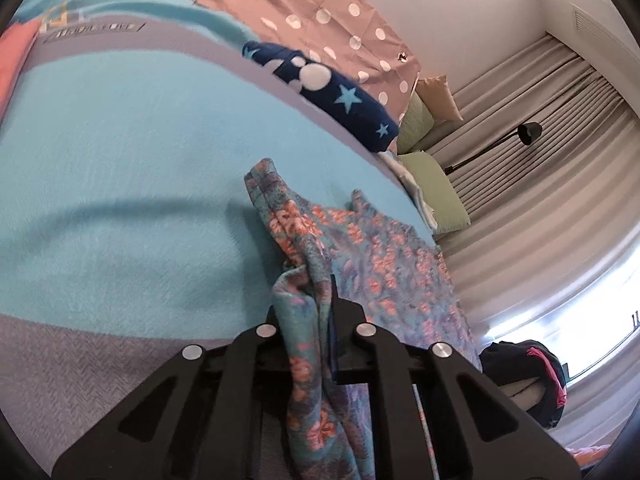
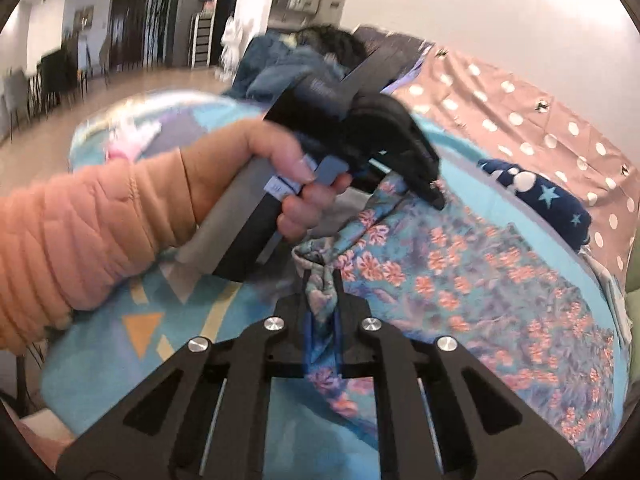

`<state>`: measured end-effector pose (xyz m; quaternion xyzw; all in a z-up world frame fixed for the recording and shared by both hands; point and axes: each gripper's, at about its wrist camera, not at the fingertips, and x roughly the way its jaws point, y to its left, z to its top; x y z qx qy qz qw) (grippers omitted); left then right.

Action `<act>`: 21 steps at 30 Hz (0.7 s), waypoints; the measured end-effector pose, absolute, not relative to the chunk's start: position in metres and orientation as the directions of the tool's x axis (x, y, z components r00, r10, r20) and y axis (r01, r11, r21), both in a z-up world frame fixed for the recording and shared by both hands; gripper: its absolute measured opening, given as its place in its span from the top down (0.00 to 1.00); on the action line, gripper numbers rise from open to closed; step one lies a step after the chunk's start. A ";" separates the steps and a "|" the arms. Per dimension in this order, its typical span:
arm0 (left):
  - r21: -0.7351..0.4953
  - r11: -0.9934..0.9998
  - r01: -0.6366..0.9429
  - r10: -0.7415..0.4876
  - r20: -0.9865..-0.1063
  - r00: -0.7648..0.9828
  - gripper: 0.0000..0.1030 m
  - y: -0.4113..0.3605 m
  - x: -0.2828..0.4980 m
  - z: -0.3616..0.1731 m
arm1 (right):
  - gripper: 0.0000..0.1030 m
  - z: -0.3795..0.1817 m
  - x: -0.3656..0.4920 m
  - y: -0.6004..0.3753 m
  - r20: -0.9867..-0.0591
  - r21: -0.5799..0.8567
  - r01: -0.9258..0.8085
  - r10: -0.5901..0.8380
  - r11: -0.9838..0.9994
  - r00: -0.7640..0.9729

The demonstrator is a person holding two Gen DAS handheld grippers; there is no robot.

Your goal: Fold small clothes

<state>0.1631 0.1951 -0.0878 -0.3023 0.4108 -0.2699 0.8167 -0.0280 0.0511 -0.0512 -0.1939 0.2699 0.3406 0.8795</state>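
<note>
Beyond the left jaws, pleated grey curtains (image 1: 532,128) hang against a bright window (image 1: 592,320); a black lamp (image 1: 528,133) leans over green cushions (image 1: 436,188). White walls (image 1: 460,12) above.

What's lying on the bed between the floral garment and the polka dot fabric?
A navy star-print cloth lies between the floral garment and the polka dot fabric, clearest in the right wrist view.

Turquoise blanket (image 1: 120,152) covering the bed; navy star-print cloth (image 1: 320,92) beside a brown polka-dot sheet (image 1: 320,8). Green pillows (image 1: 436,188), black lamp (image 1: 528,133), grey curtains (image 1: 540,168) beyond.
</note>
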 end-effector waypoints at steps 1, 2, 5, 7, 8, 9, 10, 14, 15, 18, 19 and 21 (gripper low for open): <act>-0.716 0.671 0.193 -0.691 -0.509 0.514 0.92 0.195 0.164 -0.083 | 0.92 -0.046 -0.028 0.044 -0.595 -0.141 -0.696 0.502 0.704 0.628; -0.712 0.674 0.197 -0.691 -0.512 0.510 0.92 0.192 0.167 -0.077 | 0.92 -0.040 -0.026 0.037 -0.584 -0.118 -0.688 0.510 0.716 0.631; -0.683 0.693 0.229 -0.684 -0.525 0.507 0.92 0.179 0.171 -0.054 | 0.92 -0.024 -0.022 0.009 -0.555 -0.016 -0.660 0.542 0.751 0.631; -0.669 0.703 0.241 -0.679 -0.532 0.506 0.92 0.167 0.172 -0.040 | 0.92 -0.015 -0.019 -0.013 -0.535 0.048 -0.634 0.556 0.772 0.636; -0.661 0.709 0.244 -0.675 -0.537 0.507 0.92 0.161 0.173 -0.034 | 0.92 -0.011 -0.019 -0.024 -0.525 0.069 -0.621 0.557 0.781 0.643; -0.654 0.716 0.246 -0.670 -0.543 0.507 0.92 0.154 0.174 -0.029 | 0.92 -0.007 -0.019 -0.036 -0.514 0.091 -0.606 0.558 0.790 0.651; -0.644 0.725 0.245 -0.662 -0.553 0.506 0.92 0.145 0.175 -0.022 | 0.92 -0.004 -0.019 -0.045 -0.505 0.107 -0.594 0.559 0.797 0.658; -0.640 0.736 0.220 -0.649 -0.573 0.500 0.92 0.120 0.179 -0.008 | 0.92 0.004 -0.017 -0.091 -0.469 0.206 -0.537 0.564 0.818 0.680; -0.638 0.740 0.212 -0.644 -0.580 0.499 0.92 0.113 0.180 -0.005 | 0.92 0.005 -0.014 -0.101 -0.463 0.230 -0.528 0.570 0.817 0.679; -0.613 0.766 0.193 -0.614 -0.610 0.502 0.92 0.087 0.182 0.007 | 0.92 0.006 -0.015 -0.128 -0.436 0.277 -0.498 0.570 0.822 0.697; -0.599 0.777 0.191 -0.602 -0.620 0.504 0.92 0.076 0.183 0.011 | 0.92 0.007 -0.015 -0.134 -0.430 0.280 -0.494 0.567 0.823 0.702; -0.579 0.793 0.189 -0.584 -0.637 0.502 0.92 0.055 0.186 0.016 | 0.92 0.007 -0.016 -0.150 -0.415 0.293 -0.484 0.565 0.825 0.713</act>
